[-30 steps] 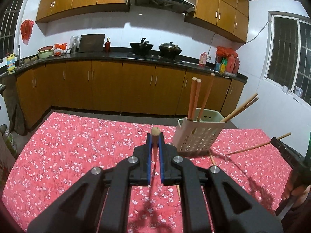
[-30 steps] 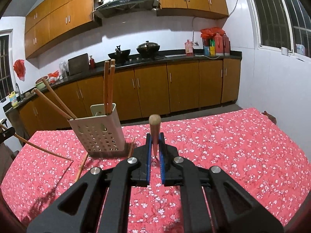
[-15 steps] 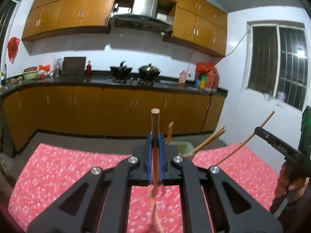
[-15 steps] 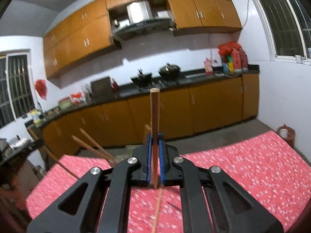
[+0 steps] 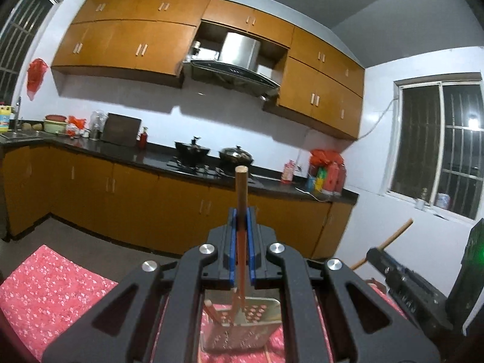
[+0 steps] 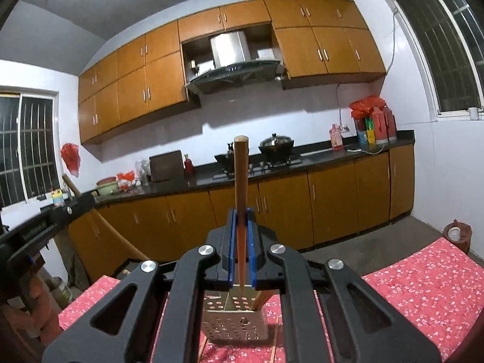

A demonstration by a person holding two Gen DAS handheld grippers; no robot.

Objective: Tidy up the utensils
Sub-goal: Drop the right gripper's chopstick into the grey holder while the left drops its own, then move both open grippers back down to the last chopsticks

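My left gripper (image 5: 241, 211) is shut on a wooden chopstick (image 5: 241, 193) held upright, its lower end over the perforated utensil holder (image 5: 242, 329) just below. My right gripper (image 6: 241, 211) is shut on another wooden chopstick (image 6: 241, 175), also upright, its tip inside the holder (image 6: 234, 323), which has other chopsticks in it. The right gripper with its chopstick shows at the right of the left wrist view (image 5: 393, 237). The left gripper shows at the left of the right wrist view (image 6: 57, 214).
The holder stands on a table with a red flowered cloth (image 5: 45, 287), also seen in the right wrist view (image 6: 423, 281). Loose chopsticks (image 6: 273, 341) lie beside the holder. Kitchen counter with pots (image 6: 275, 145) and cabinets stand behind.
Both grippers have risen and tipped so each chopstick stands upright. Both have moved in over the holder, which was ahead on the table and is now right below the fingers.
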